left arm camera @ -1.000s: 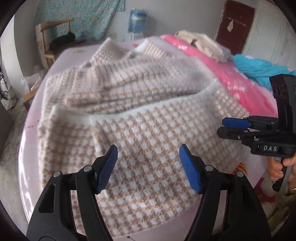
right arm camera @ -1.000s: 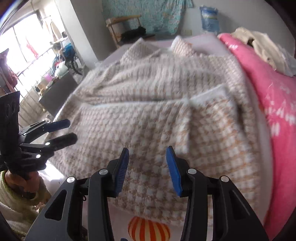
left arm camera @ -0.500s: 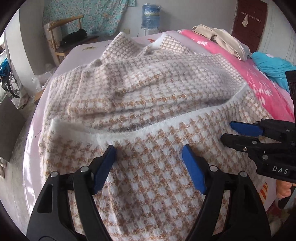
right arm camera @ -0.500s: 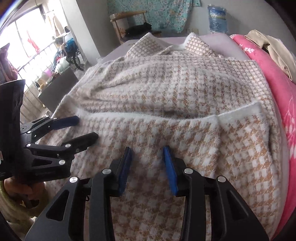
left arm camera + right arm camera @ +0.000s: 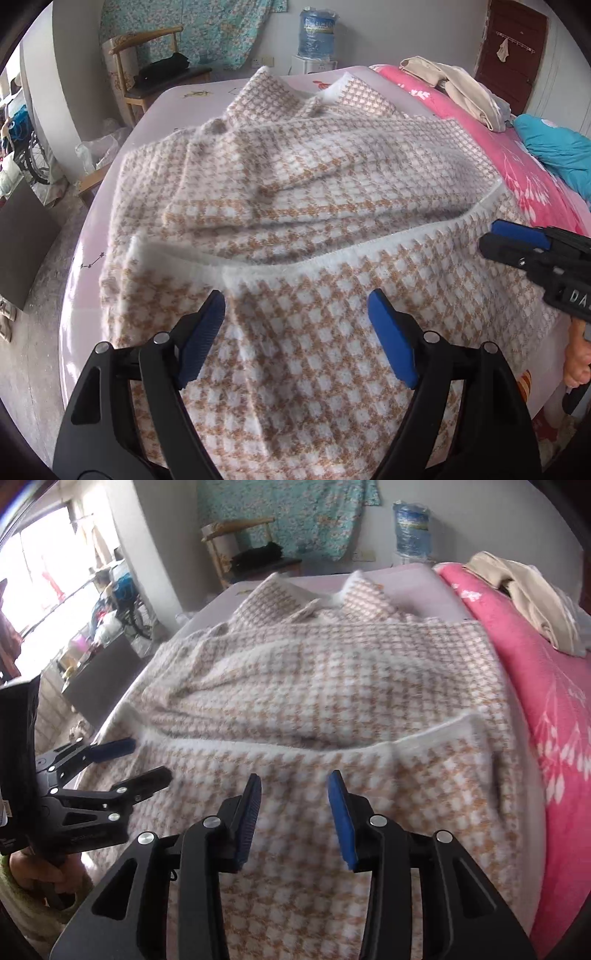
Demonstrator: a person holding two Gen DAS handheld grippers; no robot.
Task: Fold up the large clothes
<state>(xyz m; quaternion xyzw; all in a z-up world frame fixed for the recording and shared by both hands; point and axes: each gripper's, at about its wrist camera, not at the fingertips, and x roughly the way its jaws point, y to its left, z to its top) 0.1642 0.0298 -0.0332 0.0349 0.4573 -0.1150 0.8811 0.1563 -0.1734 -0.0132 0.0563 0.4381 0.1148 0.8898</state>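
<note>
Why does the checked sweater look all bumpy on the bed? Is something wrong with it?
Nothing is torn or spilled. The sweater just lies rumpled: its near part is folded up over the middle with a wavy white hem, and wrinkles bunch on the left side. Both grippers, left and right, are opening, with nothing between their fingers.

the left gripper (image 5: 297, 325), jaws opening with nothing between them, hangs at lower centre over the checked garment (image 5: 314, 206) filling mid-frame, the right gripper (image 5: 517, 243) at right edge.

left claw (image 5: 295, 325) opening, right claw (image 5: 293, 799) opening
</note>
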